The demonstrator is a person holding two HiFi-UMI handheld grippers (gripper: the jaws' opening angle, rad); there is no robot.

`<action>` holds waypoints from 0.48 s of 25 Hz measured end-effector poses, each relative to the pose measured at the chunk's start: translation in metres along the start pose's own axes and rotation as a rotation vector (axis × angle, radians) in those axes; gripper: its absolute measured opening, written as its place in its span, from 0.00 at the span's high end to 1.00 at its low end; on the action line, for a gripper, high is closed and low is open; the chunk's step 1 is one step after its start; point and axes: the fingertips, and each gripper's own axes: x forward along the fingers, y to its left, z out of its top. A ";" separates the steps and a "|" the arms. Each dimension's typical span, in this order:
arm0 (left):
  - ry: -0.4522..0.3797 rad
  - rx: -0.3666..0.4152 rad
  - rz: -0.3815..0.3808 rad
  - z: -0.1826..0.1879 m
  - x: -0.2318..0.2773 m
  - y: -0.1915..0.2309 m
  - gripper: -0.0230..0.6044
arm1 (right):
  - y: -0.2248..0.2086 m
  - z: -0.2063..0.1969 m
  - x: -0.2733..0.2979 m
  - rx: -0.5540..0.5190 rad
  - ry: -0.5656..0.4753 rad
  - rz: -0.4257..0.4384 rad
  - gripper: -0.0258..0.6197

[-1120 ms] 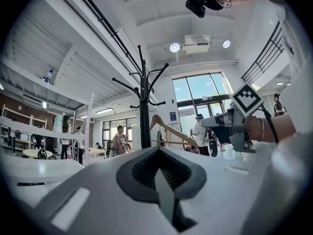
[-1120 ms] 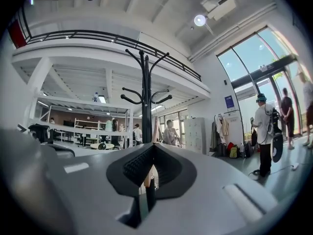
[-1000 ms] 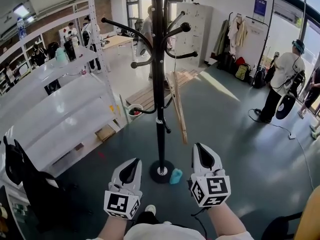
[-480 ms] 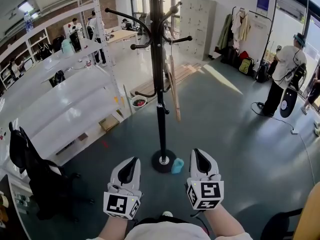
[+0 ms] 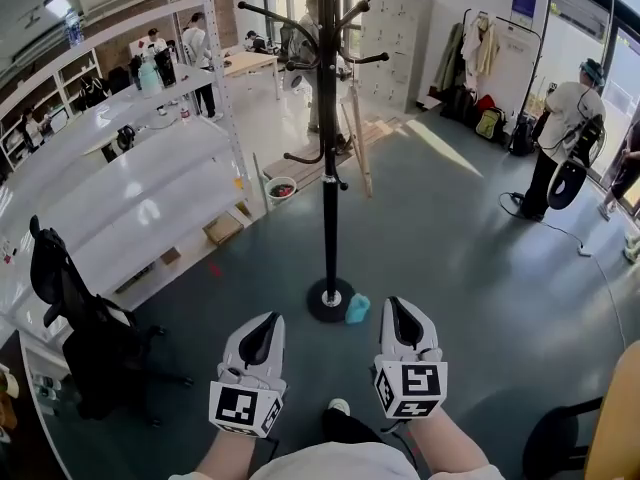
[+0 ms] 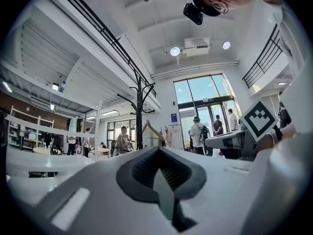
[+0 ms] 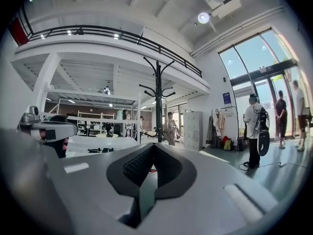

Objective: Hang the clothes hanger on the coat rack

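The black coat rack stands on its round base straight ahead, a short way beyond both grippers. A wooden clothes hanger hangs from one of its arms, just right of the pole. In the left gripper view the hanger shows beside the rack; the right gripper view shows the rack far off. My left gripper and right gripper are held level side by side near the bottom of the head view. Both are shut and hold nothing.
A small teal object lies by the rack's base. White shelving and a black office chair stand at the left. A person stands at the right, others far back. Coats hang on a rail.
Both grippers and the view have drawn back from the rack, which now looks smaller and farther off. The hanger stays on the rack's arm. Both grippers remain shut.
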 end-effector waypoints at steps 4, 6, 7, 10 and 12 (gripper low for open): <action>-0.005 0.001 -0.012 0.003 -0.051 -0.011 0.96 | 0.029 -0.005 -0.052 -0.017 -0.009 0.003 0.92; -0.005 -0.003 -0.021 0.007 -0.077 -0.016 0.96 | 0.047 -0.007 -0.077 -0.045 -0.009 0.005 0.92; -0.004 -0.004 -0.027 0.010 -0.090 -0.019 0.96 | 0.056 -0.008 -0.089 -0.056 -0.008 0.007 0.92; 0.001 -0.008 -0.053 0.017 -0.128 -0.033 0.96 | 0.077 -0.009 -0.129 -0.066 -0.004 0.008 0.92; 0.002 -0.012 -0.071 0.020 -0.148 -0.040 0.96 | 0.089 -0.009 -0.151 -0.066 -0.006 0.000 0.92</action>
